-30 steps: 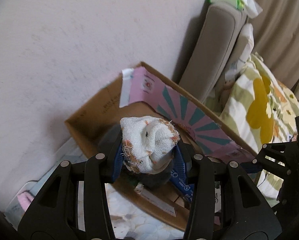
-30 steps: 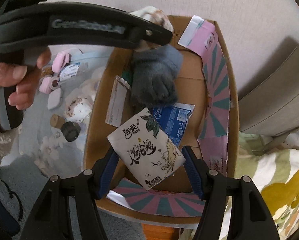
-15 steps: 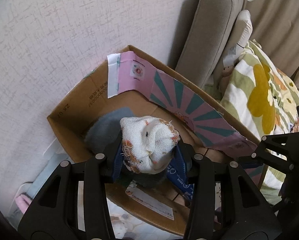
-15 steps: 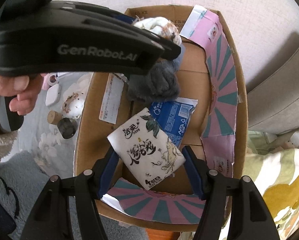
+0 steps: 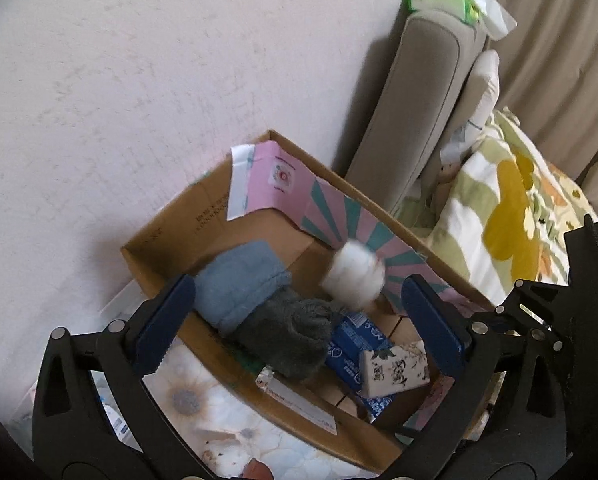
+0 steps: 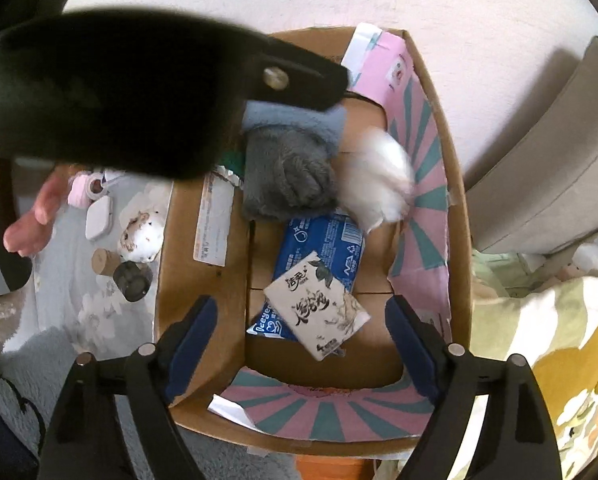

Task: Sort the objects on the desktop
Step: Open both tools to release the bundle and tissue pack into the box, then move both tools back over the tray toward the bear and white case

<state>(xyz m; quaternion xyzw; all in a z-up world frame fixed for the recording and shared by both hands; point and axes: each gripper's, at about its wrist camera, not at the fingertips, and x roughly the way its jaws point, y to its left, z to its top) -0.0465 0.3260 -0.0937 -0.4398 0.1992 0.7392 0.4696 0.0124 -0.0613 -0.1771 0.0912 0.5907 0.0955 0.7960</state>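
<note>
We've just spread both grippers: left gripper (image 5: 299,312) let go the white cloth ball (image 5: 355,276), now dropping into the box (image 6: 455,216); right gripper (image 6: 299,328) released the tissue pack (image 6: 319,304), lying inside. More bits still on the bench (image 6: 59,280).

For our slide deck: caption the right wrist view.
Open right gripper above cardboard box holding white tissue pack, blue pack, grey sock bundle, blurred white cloth ball.

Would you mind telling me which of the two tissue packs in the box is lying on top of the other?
The white tissue pack with black calligraphy lies on top; the blue tissue pack lies flat beneath it on the cardboard box floor.
</note>
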